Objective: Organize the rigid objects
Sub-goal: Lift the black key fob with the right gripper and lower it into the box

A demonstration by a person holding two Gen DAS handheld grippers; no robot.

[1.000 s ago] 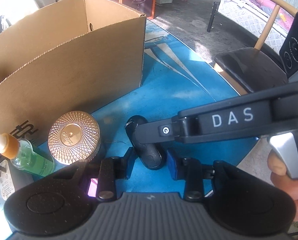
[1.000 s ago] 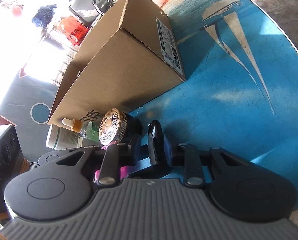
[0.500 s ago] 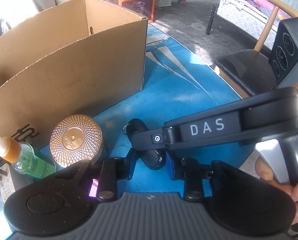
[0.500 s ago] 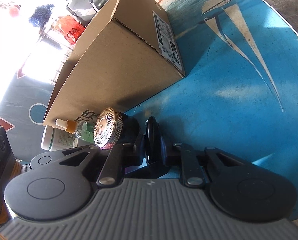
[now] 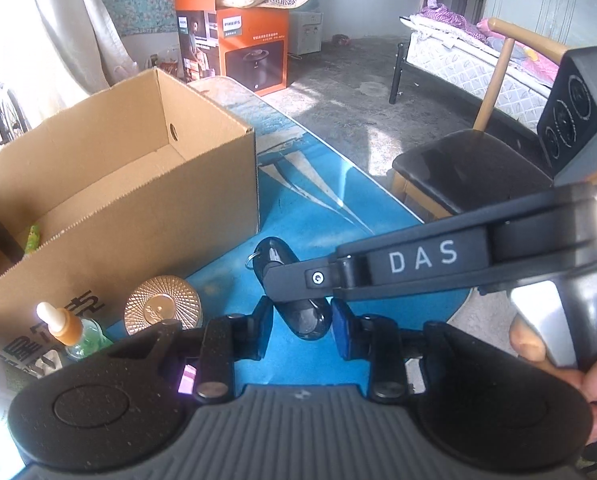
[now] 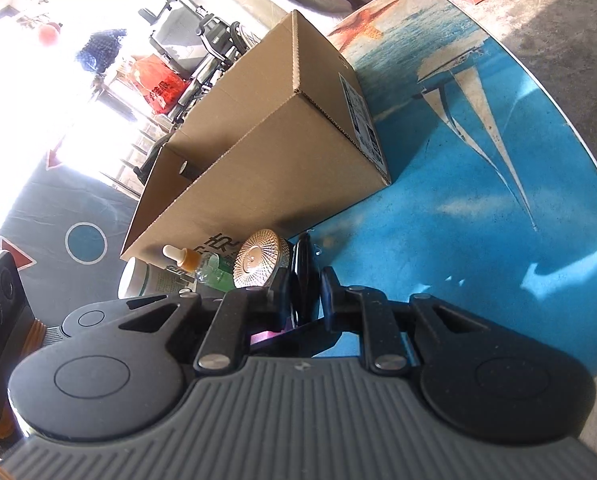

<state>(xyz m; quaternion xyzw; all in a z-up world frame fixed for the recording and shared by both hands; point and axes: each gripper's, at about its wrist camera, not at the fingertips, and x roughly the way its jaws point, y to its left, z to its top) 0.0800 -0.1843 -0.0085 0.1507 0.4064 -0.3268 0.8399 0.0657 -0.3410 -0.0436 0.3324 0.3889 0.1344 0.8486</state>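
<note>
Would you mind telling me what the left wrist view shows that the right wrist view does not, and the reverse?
Only the left wrist view shows the inside of the cardboard box, the right gripper's arm marked DAS, the hand holding it, a chair and an orange carton.

Only the right wrist view shows the box's white label and the right gripper shut on the black key fob.

Both show the fob, the gold-lidded jar, the dropper bottle and the blue table.
</note>
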